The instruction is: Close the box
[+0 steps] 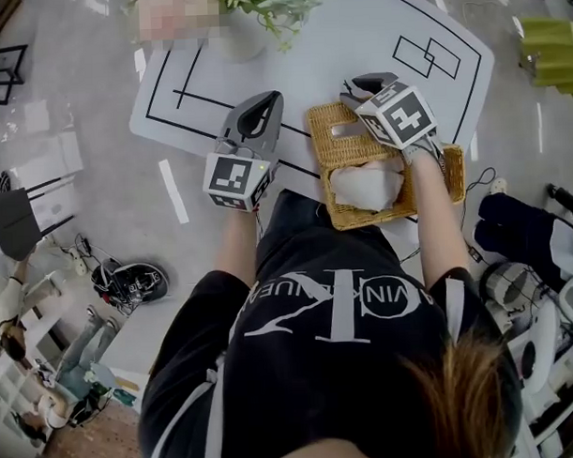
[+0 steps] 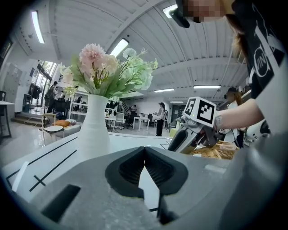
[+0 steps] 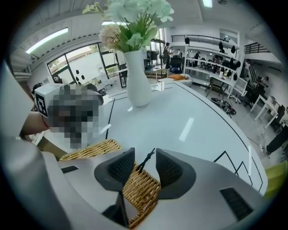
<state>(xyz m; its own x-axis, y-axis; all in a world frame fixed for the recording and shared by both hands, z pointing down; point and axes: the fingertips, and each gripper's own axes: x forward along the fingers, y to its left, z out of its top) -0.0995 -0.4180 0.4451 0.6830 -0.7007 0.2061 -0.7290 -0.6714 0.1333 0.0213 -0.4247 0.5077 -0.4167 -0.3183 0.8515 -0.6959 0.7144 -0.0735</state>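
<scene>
My right gripper [image 3: 145, 158] hangs released over the wicker box [image 1: 333, 151] edge; my left gripper [image 2: 144, 152] is clenched, empty.

Rectangular box [image 1: 361, 217] of tan woven wicker, flat on the white surface [image 1: 355, 42] at its near edge, toward the right corner. Open on top, white cloth [image 1: 365, 186] showing inside. Woven flap [image 1: 332, 147] with a slot-shaped hole along the far side.

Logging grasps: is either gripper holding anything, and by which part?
Nothing is held. The right gripper stands open over the wicker box at its corner; the left gripper is shut on nothing.
</scene>
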